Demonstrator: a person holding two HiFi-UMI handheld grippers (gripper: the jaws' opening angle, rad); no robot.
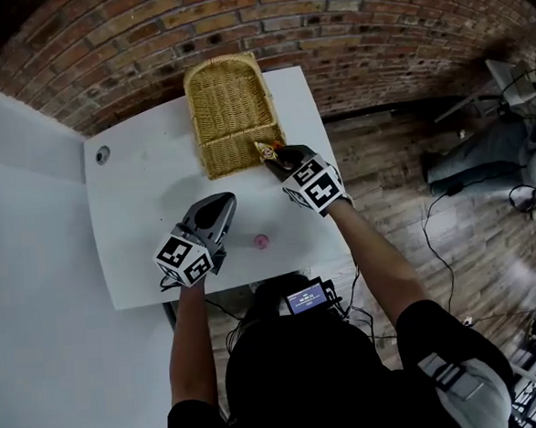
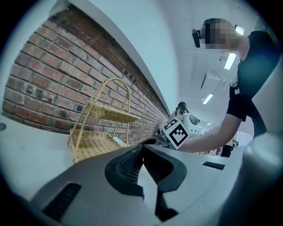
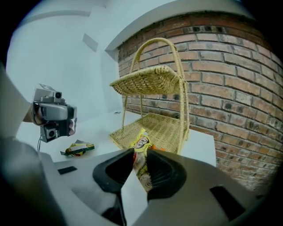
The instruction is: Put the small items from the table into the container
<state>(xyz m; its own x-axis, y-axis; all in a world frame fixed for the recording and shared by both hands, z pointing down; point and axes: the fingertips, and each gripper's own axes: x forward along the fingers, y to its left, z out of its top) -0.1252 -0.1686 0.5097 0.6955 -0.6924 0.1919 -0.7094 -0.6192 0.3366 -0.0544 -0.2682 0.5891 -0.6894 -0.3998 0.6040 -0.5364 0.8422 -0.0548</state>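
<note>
The right claw (image 3: pixel 140 154) is narrowed onto a yellow snack packet (image 3: pixel 142 145). Its pads pinch the packet's lower part, and the printed top sticks out past the fingertips. The packet's long axis runs roughly along the line the claw points, tilted slightly down. Directly ahead of it is the two-tier wicker basket (image 1: pixel 228 101), which stands at the desk's (image 1: pixel 141 226) far edge against the brick wall. In the head view the packet's tip is just at the open front lip of the lower tray, and whether it is already over the weave I cannot tell. The drop appears to need only a short push forward along that same axis before the claw lets go, and the upper tier and handle arch look high enough to stay clear. The left claw (image 2: pixel 142 148) is fully closed with nothing between its jaws, pointing almost level over the middle of the desk, well apart from the basket. A small pink item (image 1: pixel 261 242) lies close to the desk's near edge between the two arms, and a green-and-yellow wrapper (image 3: pixel 78 148) lies on the desk close to the left claw. For both of those the left hand is probably the nearer one.
</note>
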